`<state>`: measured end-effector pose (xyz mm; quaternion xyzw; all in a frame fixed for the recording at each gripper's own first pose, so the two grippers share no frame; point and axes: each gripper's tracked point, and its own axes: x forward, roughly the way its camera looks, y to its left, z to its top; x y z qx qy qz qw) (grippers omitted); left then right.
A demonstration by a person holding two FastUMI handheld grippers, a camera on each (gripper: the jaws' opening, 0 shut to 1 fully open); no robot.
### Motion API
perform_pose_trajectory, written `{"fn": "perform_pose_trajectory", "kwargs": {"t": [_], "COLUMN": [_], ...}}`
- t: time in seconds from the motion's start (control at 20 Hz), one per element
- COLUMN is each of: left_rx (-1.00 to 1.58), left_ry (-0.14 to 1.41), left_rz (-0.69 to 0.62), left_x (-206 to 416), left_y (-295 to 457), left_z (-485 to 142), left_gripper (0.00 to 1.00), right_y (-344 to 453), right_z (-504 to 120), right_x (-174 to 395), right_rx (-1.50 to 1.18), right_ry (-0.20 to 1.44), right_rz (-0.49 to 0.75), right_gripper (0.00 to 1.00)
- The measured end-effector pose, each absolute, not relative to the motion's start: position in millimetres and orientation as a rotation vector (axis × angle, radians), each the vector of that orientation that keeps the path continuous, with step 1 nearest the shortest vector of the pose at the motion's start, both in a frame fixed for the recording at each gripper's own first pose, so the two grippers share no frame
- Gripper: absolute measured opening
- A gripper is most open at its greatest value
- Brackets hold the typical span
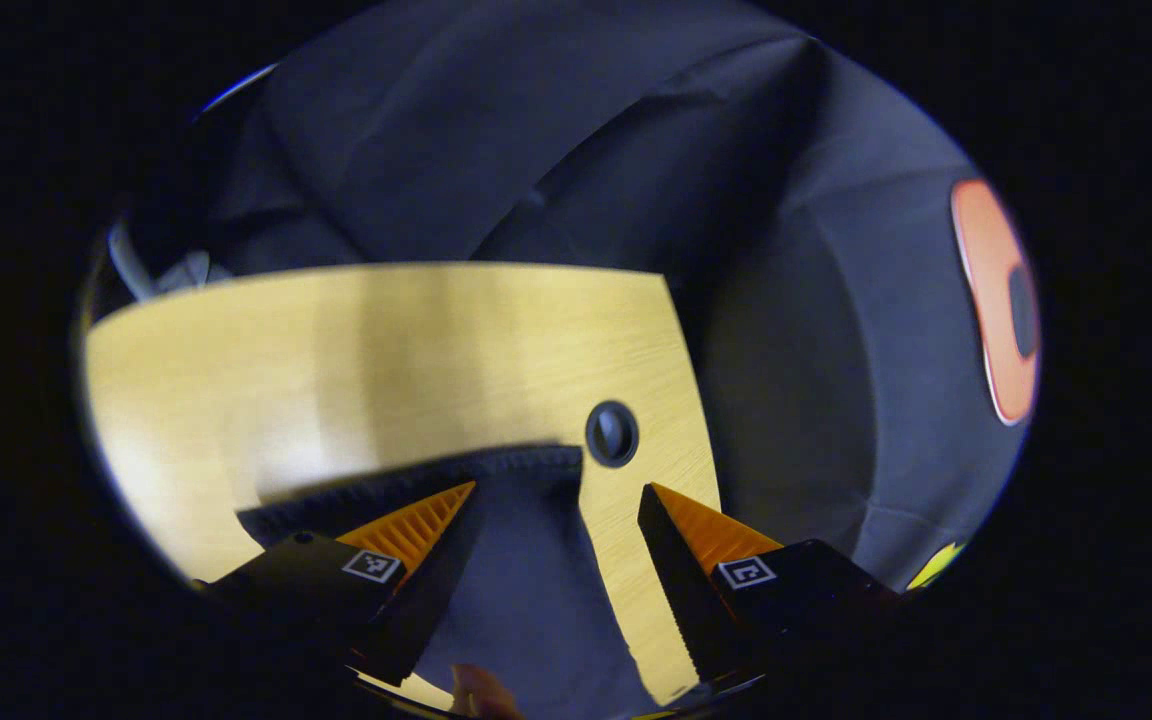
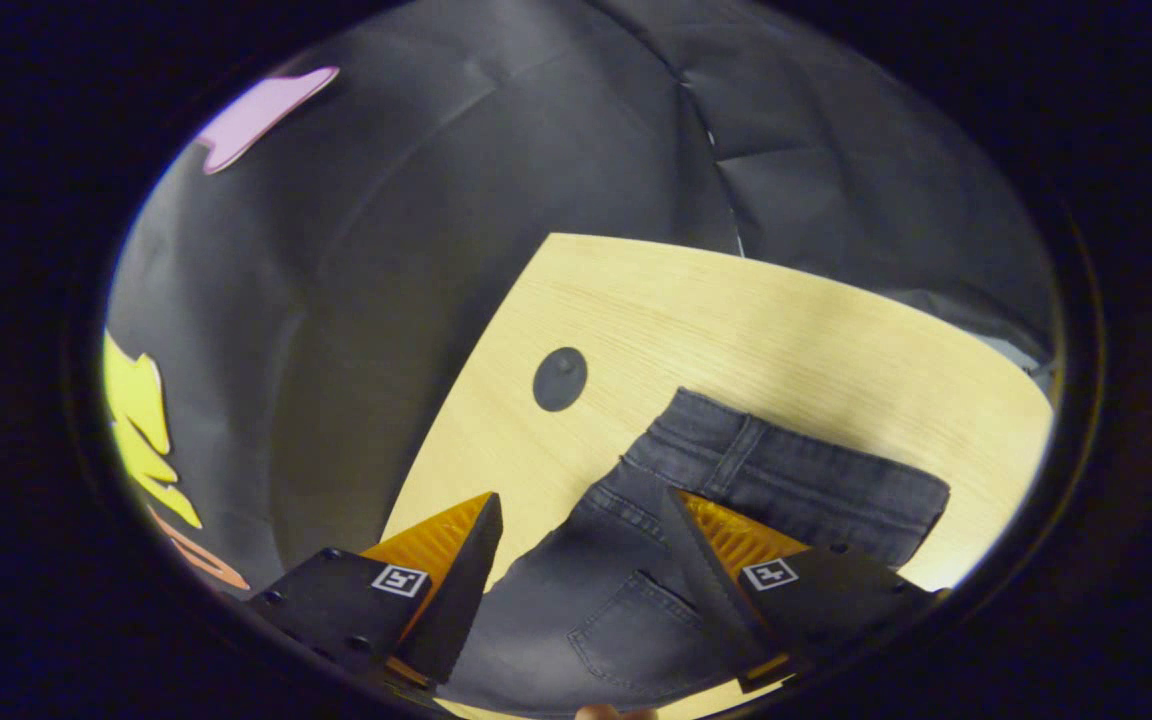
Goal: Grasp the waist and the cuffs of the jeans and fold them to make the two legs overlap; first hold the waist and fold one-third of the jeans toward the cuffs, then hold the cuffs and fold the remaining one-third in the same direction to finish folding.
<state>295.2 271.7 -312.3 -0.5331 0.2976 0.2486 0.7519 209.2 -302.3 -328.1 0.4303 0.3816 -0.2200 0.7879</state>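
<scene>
Dark grey jeans lie flat on a light wooden table. In the left gripper view a hemmed cuff end of the jeans (image 1: pixel 526 540) reaches out between the fingers of my left gripper (image 1: pixel 561 500), which stands open above it. In the right gripper view the waist of the jeans (image 2: pixel 786 470), with belt loops and a back pocket, lies in front of my right gripper (image 2: pixel 586 510). That gripper is open too, its fingers spread over the cloth near the pocket.
The wooden table (image 1: pixel 336 340) has a round dark grommet (image 1: pixel 612 433) near its edge, which also shows as a grommet (image 2: pixel 560 379) in the right gripper view. Black booth cloth hangs behind and beside the table (image 2: pixel 736 310). A fingertip (image 1: pixel 481 692) peeks in at the bottom.
</scene>
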Motion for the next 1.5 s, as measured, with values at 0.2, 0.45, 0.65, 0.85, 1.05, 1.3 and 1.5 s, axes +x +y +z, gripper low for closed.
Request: {"fn": "perform_pose_trajectory", "kwargs": {"t": [0.2, 0.45, 0.65, 0.85, 1.05, 1.3, 1.5], "left_rx": [-1.009, -0.629, -0.258, -0.118, -0.089, -0.124, -0.096], "left_ry": [0.439, 0.166, 0.047, 0.041, 0.032, 0.072, 0.088], "left_rz": [0.352, 0.154, 0.044, -0.009, -0.021, -0.045, -0.038], "left_x": [309, 295, 265, 237, 232, 192, 184], "left_y": [263, 200, 132, 93, 78, 38, 41], "left_z": [-223, -106, -42, -36, -38, -40, -38], "left_gripper": [0.99, 0.99, 1.00, 0.87, 0.87, 0.98, 0.98], "right_y": [-313, -360, -394, -398, -380, -354, -343], "right_z": [-280, -244, -244, -270, -306, -338, -342], "right_x": [196, 145, 102, 77, 59, 51, 64], "right_rx": [0.896, 0.727, 0.499, 0.461, 0.627, 0.884, 1.072], "right_ry": [0.726, 0.646, 0.640, 0.704, 0.781, 0.849, 0.797], "right_rz": [-0.423, -0.486, -0.533, -0.552, -0.583, -0.624, -0.637], "right_gripper": [0.98, 0.98, 0.98, 0.98, 0.98, 0.98, 0.98]}}
